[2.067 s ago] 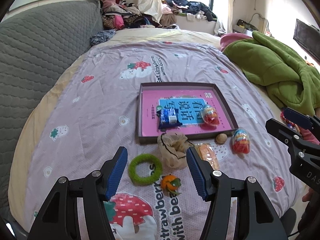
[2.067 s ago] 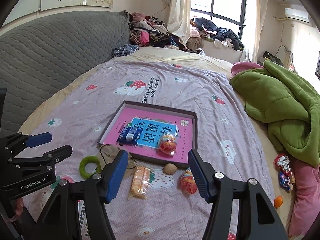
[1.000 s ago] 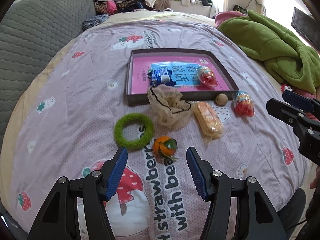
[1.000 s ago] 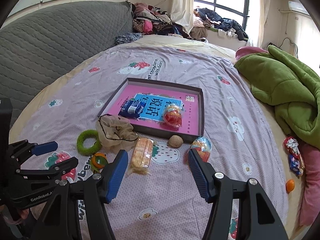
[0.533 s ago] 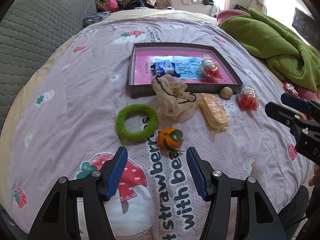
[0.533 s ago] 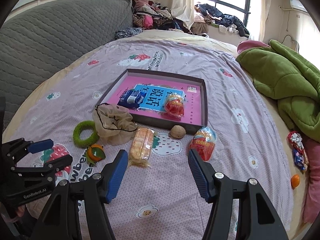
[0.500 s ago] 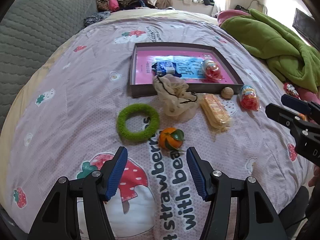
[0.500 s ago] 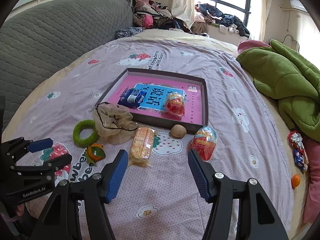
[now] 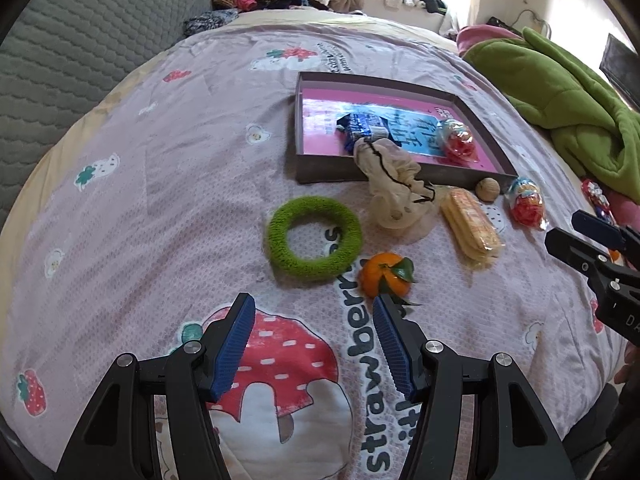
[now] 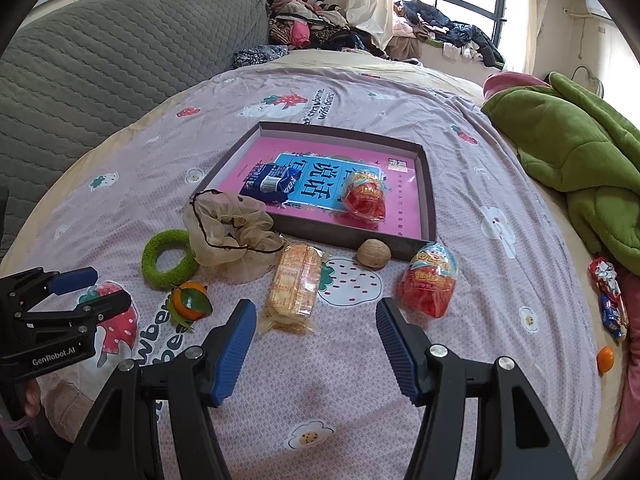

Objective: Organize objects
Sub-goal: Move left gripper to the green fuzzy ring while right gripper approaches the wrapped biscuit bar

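While nothing is being held between them, the jaws of the left gripper (image 9: 312, 304) are being kept apart above the bedspread (image 9: 168, 200), with the toy orange (image 9: 384, 274) lying just beyond its right fingertip. The right gripper (image 10: 316, 308) is likewise being held with jaws apart and empty, the biscuit pack (image 10: 296, 280) and the red snack bag (image 10: 428, 284) lying just ahead of it. Farther out, a green ring (image 9: 314, 238), a mesh pouch (image 9: 394, 184) and a walnut (image 10: 373, 253) are being shown beside the shallow box (image 10: 428, 188), in which a blue packet (image 10: 272, 182) and a second red bag (image 10: 366, 196) are resting.
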